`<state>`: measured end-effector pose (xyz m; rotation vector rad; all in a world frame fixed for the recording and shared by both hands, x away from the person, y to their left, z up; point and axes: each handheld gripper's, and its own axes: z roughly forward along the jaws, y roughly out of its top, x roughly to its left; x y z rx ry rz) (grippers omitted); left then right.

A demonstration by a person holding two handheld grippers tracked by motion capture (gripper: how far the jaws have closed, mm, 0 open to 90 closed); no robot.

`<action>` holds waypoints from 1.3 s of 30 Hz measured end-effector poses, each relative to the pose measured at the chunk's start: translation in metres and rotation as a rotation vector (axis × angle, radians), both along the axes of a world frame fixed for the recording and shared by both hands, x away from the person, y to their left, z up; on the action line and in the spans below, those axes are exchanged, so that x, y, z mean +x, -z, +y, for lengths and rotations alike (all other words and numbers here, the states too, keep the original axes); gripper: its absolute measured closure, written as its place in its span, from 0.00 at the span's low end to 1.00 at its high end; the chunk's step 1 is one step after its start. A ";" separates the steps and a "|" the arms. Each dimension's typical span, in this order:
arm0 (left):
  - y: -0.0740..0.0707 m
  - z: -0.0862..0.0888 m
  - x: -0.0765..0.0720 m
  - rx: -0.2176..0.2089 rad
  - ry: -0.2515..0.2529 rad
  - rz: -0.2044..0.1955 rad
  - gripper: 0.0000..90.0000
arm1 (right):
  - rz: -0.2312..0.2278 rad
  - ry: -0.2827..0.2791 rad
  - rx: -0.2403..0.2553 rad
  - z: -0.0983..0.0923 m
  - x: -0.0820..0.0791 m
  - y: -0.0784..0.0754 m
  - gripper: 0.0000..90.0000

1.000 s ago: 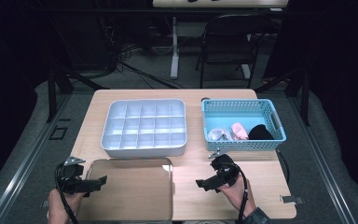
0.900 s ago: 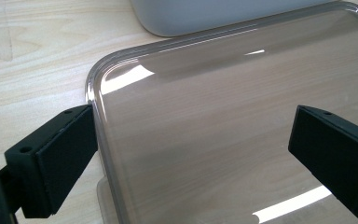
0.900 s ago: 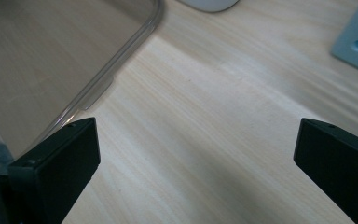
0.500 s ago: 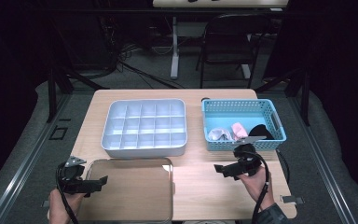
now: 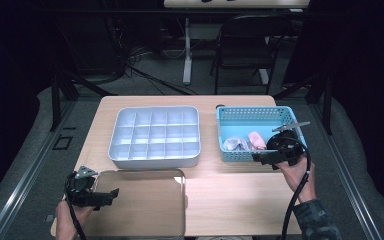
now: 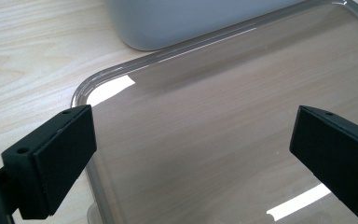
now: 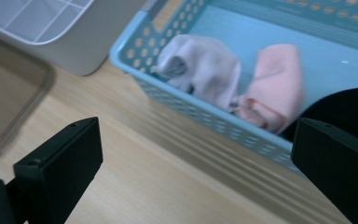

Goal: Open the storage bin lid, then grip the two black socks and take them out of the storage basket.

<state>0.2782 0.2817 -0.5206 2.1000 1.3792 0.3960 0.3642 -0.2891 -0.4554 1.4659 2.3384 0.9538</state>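
since a second ago i've carried my right gripper (image 5: pixel 265 158) from the bare surface (image 5: pixel 230 195) up to the near wall of the blue basket (image 5: pixel 240 114). its fingers are wide apart, holding nothing. the white sock (image 7: pixel 200 65) and pink sock (image 7: pixel 275 91) lie touching inside, beside something black (image 7: pixel 345 109). my left gripper (image 5: pixel 107 196) hasn't moved, fingers spread over the clear lid (image 6: pixel 205 135), gripping nothing.

Both grippers, the left gripper (image 5: pixel 111 193) and right gripper (image 5: pixel 256 157), are black with blocky screw-holed jaws, trailing black cables, grey triangular top plates; one dark patterned sleeve (image 5: pixel 314 224).
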 end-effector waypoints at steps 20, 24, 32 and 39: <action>0.003 -0.001 -0.002 -0.011 0.026 -0.004 0.00 | 0.199 0.115 -0.118 -0.054 0.078 0.015 0.01; 0.004 -0.004 -0.001 -0.012 0.035 -0.003 0.00 | 0.243 0.119 -0.157 -0.059 0.089 0.020 0.01; 0.003 -0.004 -0.002 -0.018 0.035 -0.001 0.00 | 0.296 0.148 -0.167 -0.065 0.103 0.035 0.00; 0.004 -0.005 -0.002 -0.019 0.044 0.008 0.00 | 0.318 0.200 -0.194 -0.067 0.110 0.043 0.13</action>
